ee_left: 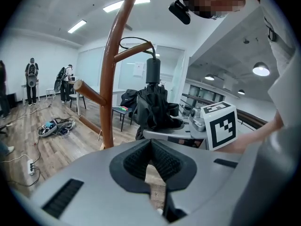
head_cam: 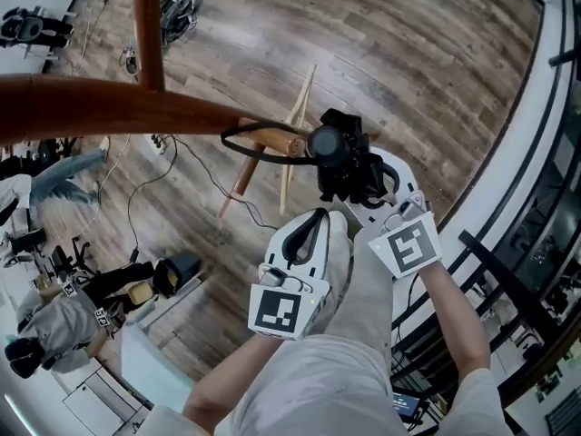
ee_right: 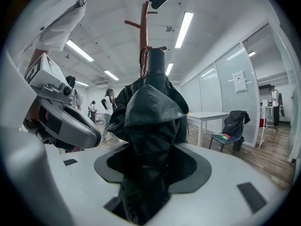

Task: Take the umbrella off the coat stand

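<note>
**Umbrella gripped, strap not yet off the peg**

The right gripper [head_cam: 363,187] is clamped on the folded black umbrella [head_cam: 349,166]. Its own view shows the bunched canopy filling the space between the jaws, with the handle rising above them toward 12 o'clock. The grasp, the first part of the job, looks done.

The left gripper [head_cam: 311,230] carries nothing. Its pads meet at the tips with only floor visible behind them. In the head view it sits at about 7 o'clock of the umbrella, just beside the right gripper.

The umbrella is not yet free of the coat stand [head_cam: 118,107]. In the head view its thin black strap loop [head_cam: 238,139] encircles the wooden peg [head_cam: 272,141], which lies at 9 o'clock of the handle. The peg's free end points toward 3 o'clock, close to the handle. The left gripper view agrees: the strap arcs over the top of that peg and runs down to the handle.

What is left, judging from this, is to carry the umbrella toward 3 o'clock in the head view until the loop slips past the peg tip, then bring it clear of the stand. The loop sits near the tip, so the task seems past halfway. The strap could catch on the peg end if the pull goes off line
</note>
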Motion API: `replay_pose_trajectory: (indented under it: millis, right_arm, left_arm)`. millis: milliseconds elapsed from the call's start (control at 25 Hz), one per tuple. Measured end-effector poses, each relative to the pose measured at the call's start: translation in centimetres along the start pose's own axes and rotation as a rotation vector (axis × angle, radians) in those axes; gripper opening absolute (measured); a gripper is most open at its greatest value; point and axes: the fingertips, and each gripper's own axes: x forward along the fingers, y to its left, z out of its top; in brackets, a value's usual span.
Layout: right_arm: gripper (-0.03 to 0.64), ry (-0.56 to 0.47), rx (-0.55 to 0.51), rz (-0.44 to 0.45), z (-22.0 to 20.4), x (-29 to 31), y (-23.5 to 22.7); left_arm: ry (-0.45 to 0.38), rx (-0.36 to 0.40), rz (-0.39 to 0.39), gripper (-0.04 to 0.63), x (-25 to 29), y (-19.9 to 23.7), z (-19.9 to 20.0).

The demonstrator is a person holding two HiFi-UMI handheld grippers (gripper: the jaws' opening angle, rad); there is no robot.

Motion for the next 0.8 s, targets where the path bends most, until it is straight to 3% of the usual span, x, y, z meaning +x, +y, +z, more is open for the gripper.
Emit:
replay_pose_trajectory:
  millis: [800]
  right_arm:
    - [0.255,-0.058,0.106,-0.106,7.4,-3.2,-0.2]
  left_arm:
    - [-0.039,-0.019,-0.005,0.02,-3.0,-0.7,5.5]
